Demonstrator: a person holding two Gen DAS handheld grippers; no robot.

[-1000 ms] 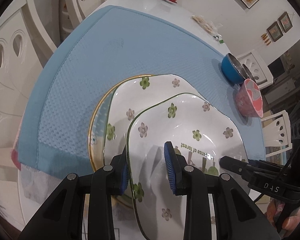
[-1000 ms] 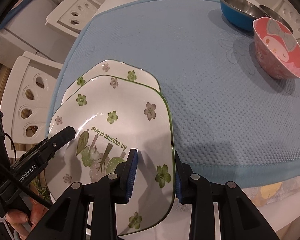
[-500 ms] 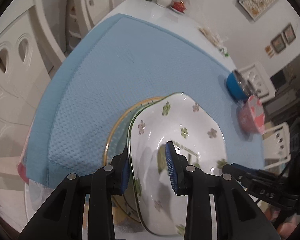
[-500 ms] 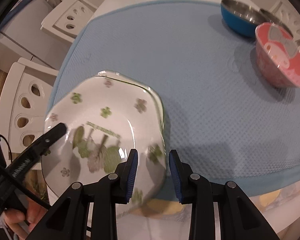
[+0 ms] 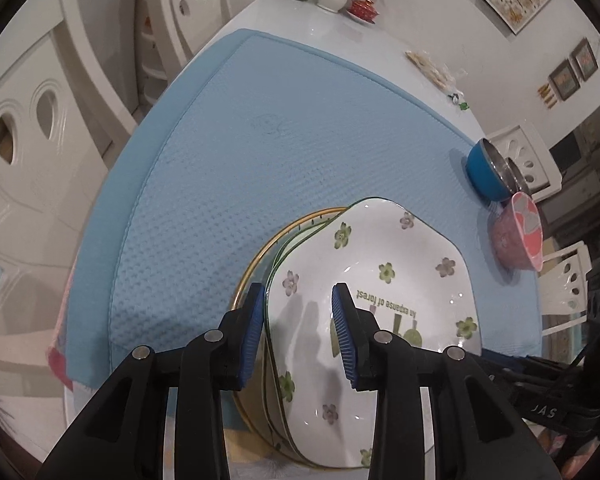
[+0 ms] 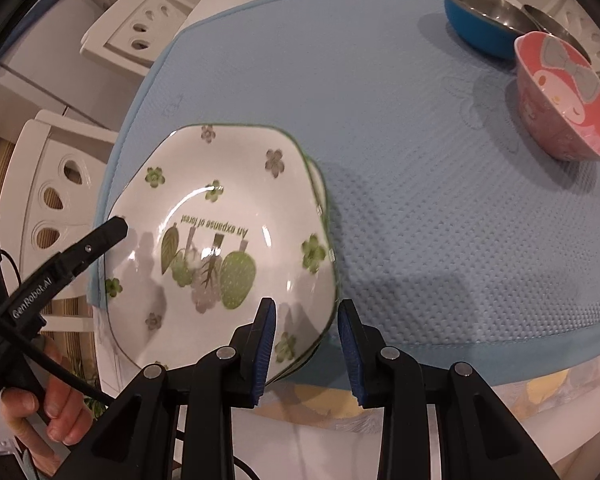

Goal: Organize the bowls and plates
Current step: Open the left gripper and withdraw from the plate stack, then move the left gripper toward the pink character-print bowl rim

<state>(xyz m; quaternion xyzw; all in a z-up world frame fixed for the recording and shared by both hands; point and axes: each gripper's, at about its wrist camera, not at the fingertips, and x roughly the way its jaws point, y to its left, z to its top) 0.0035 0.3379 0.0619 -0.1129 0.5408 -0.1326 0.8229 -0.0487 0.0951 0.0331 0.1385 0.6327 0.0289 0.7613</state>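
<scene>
One blue mat (image 5: pixel 268 152) covers the table. At its six-o'clock edge sits one stack of three plates: a gold-rimmed plate (image 5: pixel 256 264) lowest, then two floral plates, the top floral plate (image 6: pixel 220 216) nearly square. At two o'clock stand three bowls: one blue bowl (image 6: pixel 480 28), one steel, one pink bowl (image 6: pixel 564 100). Two grippers straddle the top plate's rim; the left gripper (image 5: pixel 298 328) and right gripper (image 6: pixel 306 344) each have jaws spread, pads apparently clear of it.
</scene>
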